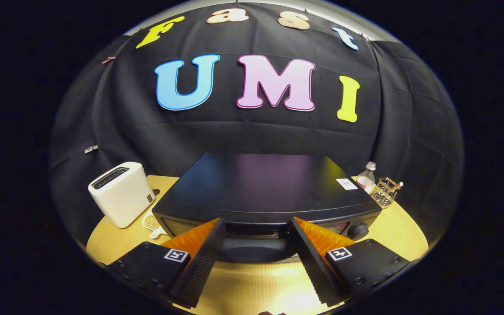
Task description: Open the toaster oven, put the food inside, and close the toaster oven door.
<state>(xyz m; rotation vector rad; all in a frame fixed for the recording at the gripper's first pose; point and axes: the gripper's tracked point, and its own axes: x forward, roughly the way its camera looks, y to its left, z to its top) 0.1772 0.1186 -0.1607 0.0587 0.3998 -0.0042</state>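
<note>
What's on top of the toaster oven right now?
A white label sits near the far corner of the toaster oven top, which is otherwise bare. The open tool flanks the door handle; the inside is hidden.

Black toaster oven (265, 188) sits on the round wooden table, door shut, dark curved handle (254, 249) facing the gripper, knob (358, 229) at its front right corner.

- The gripper (257, 229) hangs with its fingers (199, 258) spread wide, on either side of the dark curved door handle (254, 249) of the black boxy toaster oven (260, 188).
- The oven door looks closed.
- A white slot toaster (120, 192) stands beside the oven on the round pale wooden counter (252, 288).
- On the oven's other side stand a clear plastic bottle (366, 177) and a small wire basket (385, 191).
</note>
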